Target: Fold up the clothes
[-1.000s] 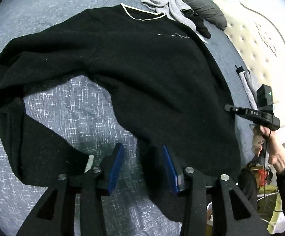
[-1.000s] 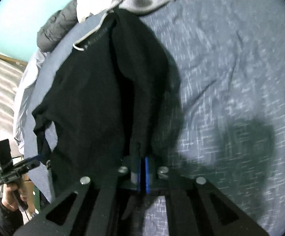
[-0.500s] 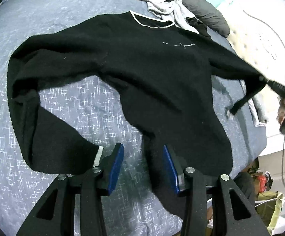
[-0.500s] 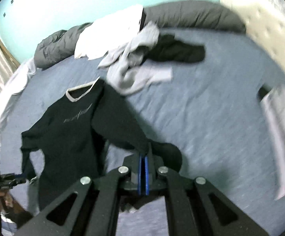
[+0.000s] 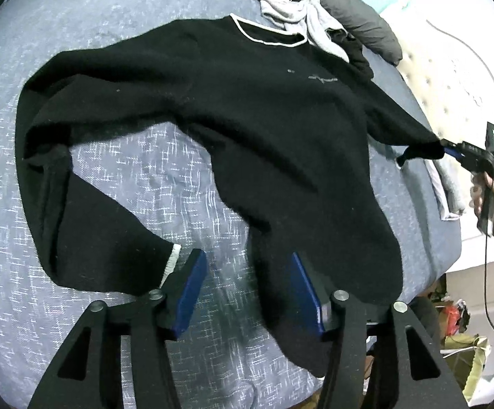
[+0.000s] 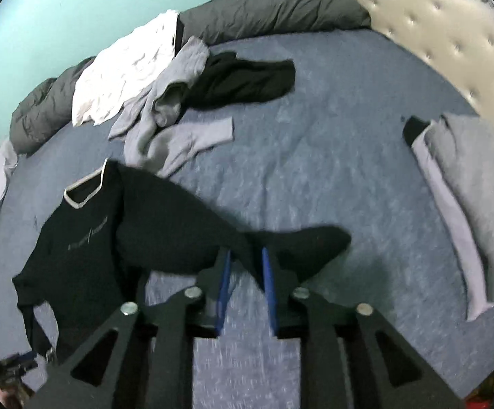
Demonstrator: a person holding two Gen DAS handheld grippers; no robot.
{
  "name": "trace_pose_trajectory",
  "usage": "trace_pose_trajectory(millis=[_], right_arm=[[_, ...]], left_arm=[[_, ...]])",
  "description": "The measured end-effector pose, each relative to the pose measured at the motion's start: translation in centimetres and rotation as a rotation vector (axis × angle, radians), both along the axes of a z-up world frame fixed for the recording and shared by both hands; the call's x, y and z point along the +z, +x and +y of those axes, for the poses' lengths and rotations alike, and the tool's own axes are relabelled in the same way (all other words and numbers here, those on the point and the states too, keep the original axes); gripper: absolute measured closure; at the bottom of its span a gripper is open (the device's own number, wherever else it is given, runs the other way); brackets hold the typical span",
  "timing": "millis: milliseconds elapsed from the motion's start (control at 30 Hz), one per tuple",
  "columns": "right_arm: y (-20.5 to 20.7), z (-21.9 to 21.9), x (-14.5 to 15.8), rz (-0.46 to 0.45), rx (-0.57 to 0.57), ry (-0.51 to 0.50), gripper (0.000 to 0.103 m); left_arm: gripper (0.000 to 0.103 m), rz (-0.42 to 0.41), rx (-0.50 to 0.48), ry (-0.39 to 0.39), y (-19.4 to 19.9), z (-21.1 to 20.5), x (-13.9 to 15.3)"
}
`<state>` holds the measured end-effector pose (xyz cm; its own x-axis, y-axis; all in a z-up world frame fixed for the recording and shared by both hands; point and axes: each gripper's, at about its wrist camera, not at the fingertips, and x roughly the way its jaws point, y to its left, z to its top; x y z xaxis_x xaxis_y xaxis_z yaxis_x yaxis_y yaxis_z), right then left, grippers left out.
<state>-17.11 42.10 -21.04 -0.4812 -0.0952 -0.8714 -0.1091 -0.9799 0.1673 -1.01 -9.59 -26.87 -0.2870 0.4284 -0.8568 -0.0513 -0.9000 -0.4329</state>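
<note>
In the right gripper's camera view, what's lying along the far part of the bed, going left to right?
White garment → grey garment → black garment → folded grey stack near the cream headboard.

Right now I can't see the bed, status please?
Left gripper open at sweater hem. Right gripper just opening, sleeve between pads, grip unclear. Sweater spread flat on bed. Loose clothes pile near collar.

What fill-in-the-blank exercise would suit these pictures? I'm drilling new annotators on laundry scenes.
1. The black long-sleeved sweater has a collar trimmed in ____.
2. The sweater lies spread out on a blue-grey ____.
3. The folded light grey garment lies next to the cream tufted ____.
Missing words: white; bed; headboard.
</note>
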Motion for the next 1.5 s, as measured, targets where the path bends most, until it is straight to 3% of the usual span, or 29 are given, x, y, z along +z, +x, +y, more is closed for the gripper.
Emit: trace_pose_trajectory(millis=[100,200,300,400,567,733,933,1033,1100,1133,1167,1333,1500], right_arm=[[1.7,-0.6,-0.4,0.01,0.011,-0.006,0.062],[4.0,1.3,0.5,0.093,-0.062,0.008,0.051],[4.9,3.8,0.3,0.073,-0.134,-0.009,0.051],[5.8,4.7,-0.8,0.034,-0.117,-0.117,0.051],[8.0,0.8,-3.8,-0.069,0.059,-0.21,0.05],[11.1,-6.3,-7.6,-0.171,0.261,-0.274,0.05],[13.6,-10.9,-9.3,-0.222,0.349,-0.271,0.05],[14.1,-11.2,-9.1,-0.212,0.332,-0.295,0.05],[14.2,-11.1,-9.0,-0.214,0.323,-0.294,0.049],[14.1,-11.1,-9.0,-0.217,0.32,-0.288,0.049],[14.1,-11.1,-8.9,-0.22,0.317,-0.281,0.049],[14.5,-10.4,-8.6,-0.225,0.285,-0.279,0.049],[14.6,-10.8,-8.7,-0.238,0.282,-0.267,0.049]], left_arm=[[0.047,-0.009,-0.016,0.014,0.4,0.8,-0.2],[0.047,-0.015,-0.032,0.007,0.9,1.6,-0.3],[0.047,-0.017,-0.037,0.002,1.3,2.0,-0.1],[0.047,-0.022,-0.047,0.0,1.8,2.6,0.0],[0.047,-0.046,-0.068,0.017,2.7,3.8,-0.3],[0.047,-0.092,-0.087,-0.002,3.8,5.2,-1.8],[0.047,-0.13,-0.072,-0.011,4.5,6.0,-4.4],[0.049,-0.123,-0.085,-0.007,4.6,6.8,-5.1],[0.063,-0.124,-0.106,0.02,4.6,7.1,-5.3],[0.084,-0.125,-0.116,0.034,4.5,7.3,-5.3],[0.096,-0.121,-0.125,0.045,4.5,7.4,-5.3],[0.097,-0.057,-0.13,0.084,5.1,5.6,-2.7],[0.097,0.011,-0.059,0.112,5.5,1.0,0.8]])
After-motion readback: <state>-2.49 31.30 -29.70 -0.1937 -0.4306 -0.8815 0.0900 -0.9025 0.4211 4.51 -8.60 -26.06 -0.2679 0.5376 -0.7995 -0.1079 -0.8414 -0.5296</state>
